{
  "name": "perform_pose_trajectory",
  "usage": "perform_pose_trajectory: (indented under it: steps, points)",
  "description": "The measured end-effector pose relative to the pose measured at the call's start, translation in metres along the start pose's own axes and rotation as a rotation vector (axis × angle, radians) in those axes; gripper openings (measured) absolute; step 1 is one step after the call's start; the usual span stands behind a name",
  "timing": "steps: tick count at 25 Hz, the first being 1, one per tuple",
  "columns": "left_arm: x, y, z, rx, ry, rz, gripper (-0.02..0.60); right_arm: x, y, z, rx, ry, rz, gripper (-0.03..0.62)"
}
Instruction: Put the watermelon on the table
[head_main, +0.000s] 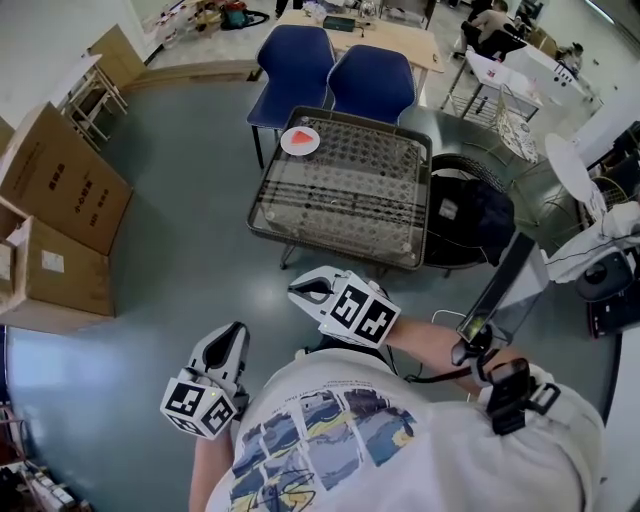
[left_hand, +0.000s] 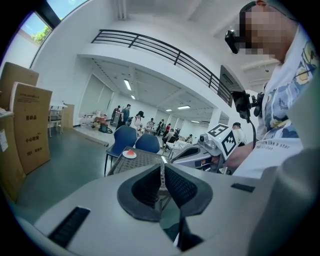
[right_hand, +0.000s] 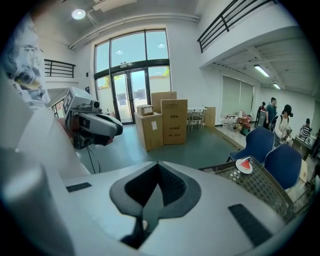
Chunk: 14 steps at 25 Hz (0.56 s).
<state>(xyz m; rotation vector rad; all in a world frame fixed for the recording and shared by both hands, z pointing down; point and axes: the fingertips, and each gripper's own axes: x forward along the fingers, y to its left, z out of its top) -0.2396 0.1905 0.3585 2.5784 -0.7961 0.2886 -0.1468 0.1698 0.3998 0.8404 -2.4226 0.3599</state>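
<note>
A red watermelon slice (head_main: 300, 138) lies on a small white plate (head_main: 288, 148) at the far left corner of the low mesh-topped table (head_main: 340, 215). It also shows in the left gripper view as the slice (left_hand: 130, 152), and in the right gripper view as the slice (right_hand: 244, 164). Both grippers hang in the air in front of the table, near the person's chest. My left gripper (head_main: 236, 331) is shut with nothing in it, and so is my right gripper (head_main: 301, 291). Their jaws meet in my left gripper (left_hand: 161, 169) and my right gripper (right_hand: 157, 166).
Two blue chairs (head_main: 335, 70) stand behind the table. Cardboard boxes (head_main: 55, 215) are stacked at the left. A black round seat (head_main: 470, 215) and a white fan (head_main: 575, 170) stand right of the table. Grey floor lies between me and the table.
</note>
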Motion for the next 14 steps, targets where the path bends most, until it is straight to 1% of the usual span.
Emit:
perform_pose_trajectory:
  steps: [7,14]
  points:
    - [-0.0035,0.0001,-0.0054,-0.016,0.006,0.008,0.035,0.0014,0.0029,0.0043,-0.019,-0.001,0.004,0.011]
    - [0.0024,0.0001,-0.0006,-0.010,0.001,-0.005,0.034,0.0024,-0.0007,0.0045,-0.024,0.000,-0.002,0.010]
